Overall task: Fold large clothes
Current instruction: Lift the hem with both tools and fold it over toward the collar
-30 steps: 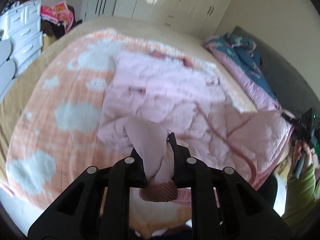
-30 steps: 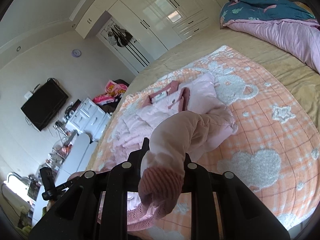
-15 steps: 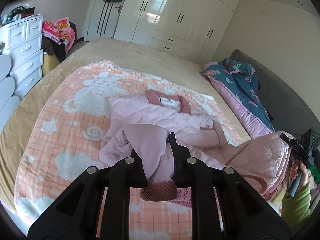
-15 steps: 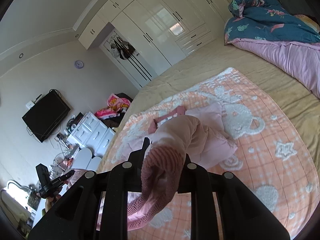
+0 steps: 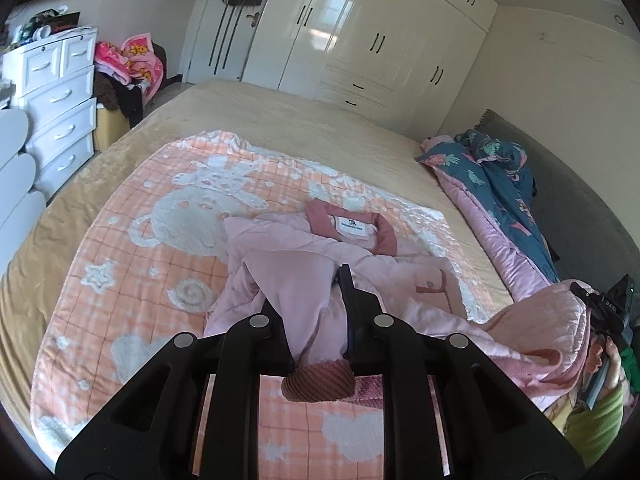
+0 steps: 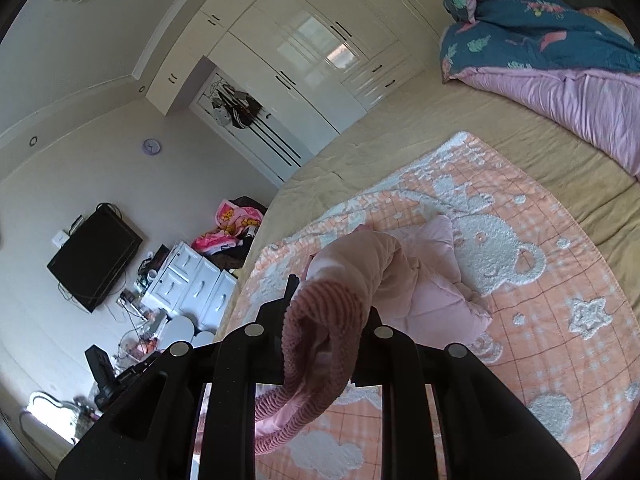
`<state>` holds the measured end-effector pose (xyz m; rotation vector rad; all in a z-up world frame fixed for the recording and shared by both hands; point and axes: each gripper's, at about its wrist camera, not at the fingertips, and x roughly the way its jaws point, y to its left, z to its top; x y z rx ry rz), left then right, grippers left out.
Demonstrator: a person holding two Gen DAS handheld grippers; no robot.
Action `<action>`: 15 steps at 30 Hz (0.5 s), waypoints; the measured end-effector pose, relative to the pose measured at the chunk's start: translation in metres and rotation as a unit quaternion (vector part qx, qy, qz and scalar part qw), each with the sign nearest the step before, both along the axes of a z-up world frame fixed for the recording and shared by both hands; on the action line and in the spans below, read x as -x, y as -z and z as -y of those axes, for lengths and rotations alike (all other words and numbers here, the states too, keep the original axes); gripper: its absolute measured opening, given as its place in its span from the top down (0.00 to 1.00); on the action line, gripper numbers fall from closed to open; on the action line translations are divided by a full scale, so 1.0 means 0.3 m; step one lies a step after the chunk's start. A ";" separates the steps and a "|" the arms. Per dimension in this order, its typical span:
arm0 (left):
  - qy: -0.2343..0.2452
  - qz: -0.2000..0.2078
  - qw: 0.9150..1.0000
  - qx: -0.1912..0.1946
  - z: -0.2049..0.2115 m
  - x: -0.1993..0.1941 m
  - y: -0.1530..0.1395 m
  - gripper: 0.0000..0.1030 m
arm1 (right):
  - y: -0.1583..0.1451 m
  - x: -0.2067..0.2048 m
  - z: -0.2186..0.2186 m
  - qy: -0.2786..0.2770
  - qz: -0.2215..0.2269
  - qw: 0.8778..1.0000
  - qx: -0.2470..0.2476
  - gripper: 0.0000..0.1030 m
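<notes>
A large pale pink quilted jacket with a dark pink ribbed collar lies on an orange and white blanket on the bed. My left gripper is shut on one sleeve near its ribbed cuff and holds it raised above the blanket. My right gripper is shut on the other sleeve, whose ribbed cuff hangs over the fingers. The jacket body trails away from it on the blanket. The right gripper and the hand holding it show at the right edge of the left wrist view.
A beige bedspread covers the bed. A blue and pink duvet is piled at the bed's right side. A white drawer chest stands on the left. White wardrobes line the far wall. A television hangs on the wall.
Both grippers have risen and pulled back with the sleeves in them. The jacket has stretched out so its collar and label now show, and more of the room is in view.
</notes>
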<state>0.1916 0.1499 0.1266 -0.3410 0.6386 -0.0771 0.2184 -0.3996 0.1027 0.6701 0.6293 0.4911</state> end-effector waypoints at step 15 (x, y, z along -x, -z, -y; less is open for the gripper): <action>-0.024 -0.016 1.000 -0.012 -0.019 -0.113 0.069 0.90 | 0.098 -0.164 0.015 0.004 -0.048 0.998 -0.040 0.77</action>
